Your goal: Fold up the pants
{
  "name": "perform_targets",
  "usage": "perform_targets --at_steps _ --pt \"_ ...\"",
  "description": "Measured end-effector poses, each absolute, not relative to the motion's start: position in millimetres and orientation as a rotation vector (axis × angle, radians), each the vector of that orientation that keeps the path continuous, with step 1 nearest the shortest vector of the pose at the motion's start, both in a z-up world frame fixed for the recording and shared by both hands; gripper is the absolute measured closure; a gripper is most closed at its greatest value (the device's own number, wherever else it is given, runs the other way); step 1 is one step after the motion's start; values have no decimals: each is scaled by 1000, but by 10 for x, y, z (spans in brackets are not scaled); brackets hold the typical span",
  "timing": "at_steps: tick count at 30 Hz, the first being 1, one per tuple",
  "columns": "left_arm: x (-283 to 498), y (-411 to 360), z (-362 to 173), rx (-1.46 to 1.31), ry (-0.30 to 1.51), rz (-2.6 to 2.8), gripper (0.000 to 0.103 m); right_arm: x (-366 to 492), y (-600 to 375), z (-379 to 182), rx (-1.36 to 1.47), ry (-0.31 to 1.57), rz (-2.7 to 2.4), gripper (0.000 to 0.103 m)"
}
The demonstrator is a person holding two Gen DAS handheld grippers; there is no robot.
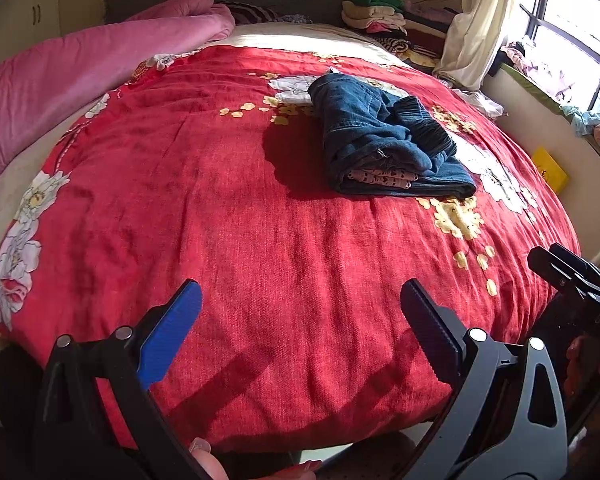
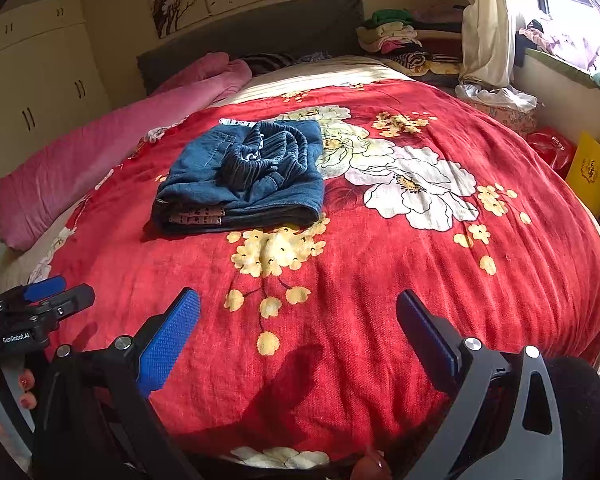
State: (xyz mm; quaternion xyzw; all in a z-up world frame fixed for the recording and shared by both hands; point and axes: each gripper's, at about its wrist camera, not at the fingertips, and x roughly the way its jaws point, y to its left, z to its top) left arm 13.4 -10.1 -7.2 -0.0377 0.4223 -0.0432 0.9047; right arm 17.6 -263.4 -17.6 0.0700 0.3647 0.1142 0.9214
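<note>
My left gripper [image 1: 300, 320] and my right gripper [image 2: 298, 322] both hang wide apart and empty over the near edge of the red floral blanket [image 1: 228, 208]. The folded blue jeans [image 1: 384, 140] lie well ahead of both, on the blanket's middle, waistband bunched on top, touching neither of my 2 tongs.

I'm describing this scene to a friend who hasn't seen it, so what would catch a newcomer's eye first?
The bright red floral blanket that covers the bed strikes first. On it, toward the middle, lie the blue pants, folded into a compact bundle. Near the bed's foot the left hand-held gripper and the right hand-held gripper hover open, apart from the pants.
</note>
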Motion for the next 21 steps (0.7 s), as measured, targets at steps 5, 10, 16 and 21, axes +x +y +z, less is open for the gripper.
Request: perform_targets --at_steps 5,10,16,21 --pt "176 -15 -92 -104 891 -39 10 203 -2673 -177 141 756 211 5" --pt "159 191 46 -167 787 5 10 282 -2815 -170 155 759 176 5" --pt "650 715 -93 -124 879 166 10 728 -3418 -87 154 786 87 5" --pt "1306 1417 -217 -94 936 327 10 1548 -4172 -236 66 893 -39 5"
